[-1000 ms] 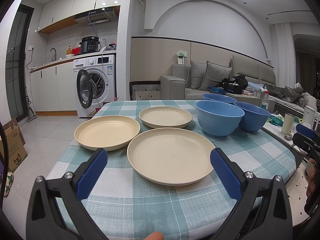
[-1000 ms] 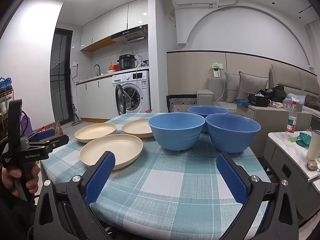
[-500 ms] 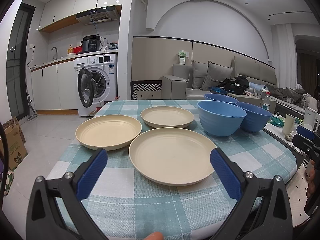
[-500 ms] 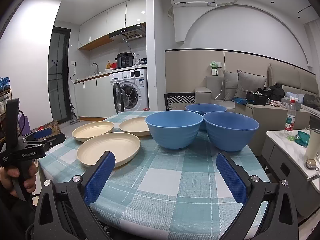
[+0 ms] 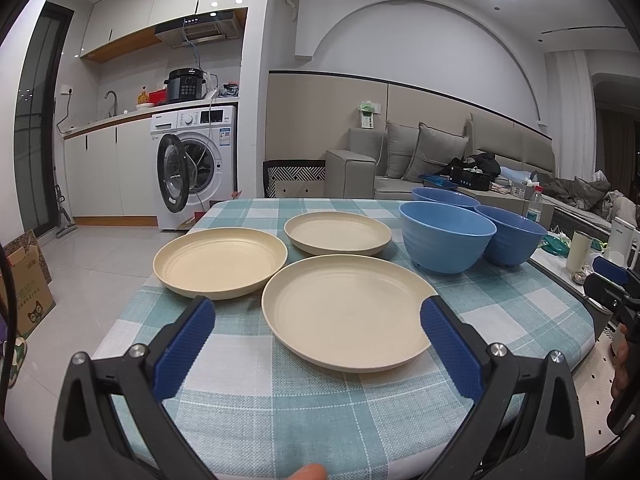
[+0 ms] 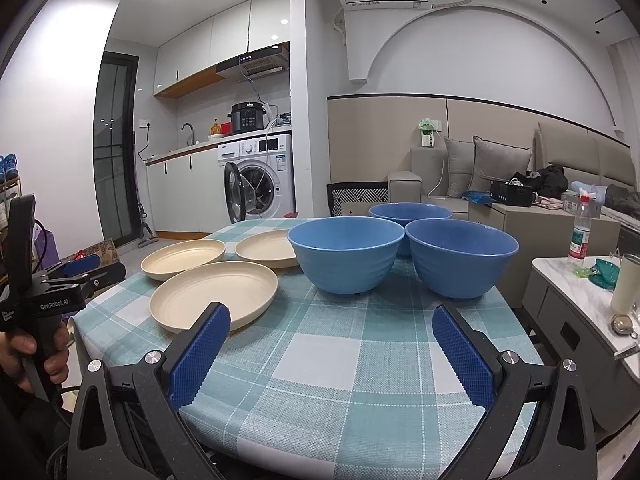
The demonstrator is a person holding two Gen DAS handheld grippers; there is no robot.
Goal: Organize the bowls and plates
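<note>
At the near edge of the checked surface (image 5: 320, 412) both tools hang level and hold nothing. The left gripper (image 5: 318, 320) has its jaws spread wide, the blue pads apart to either side of the nearest cream plate (image 5: 348, 332), whose near rim sits between them; whether the right-hand pad touches that rim I cannot tell. The right gripper (image 6: 330, 328) is likewise released, jaws wide over bare cloth, the same plate lying just left of its left pad. A hand (image 6: 36, 352) grips the left tool's handle at the left edge of the right wrist view.

Beyond the left jaws, two more cream plates lie flat: one (image 5: 220, 260) ahead to the left, one (image 5: 338, 233) further back, straight ahead. Ahead of the right jaws stand three blue bowls, upright and close together: the nearest (image 6: 346, 254) slightly left, another (image 6: 460, 258) slightly right, the third (image 6: 410, 212) behind, between them. A washing machine (image 5: 200, 164) with its door open stands far off.
</note>
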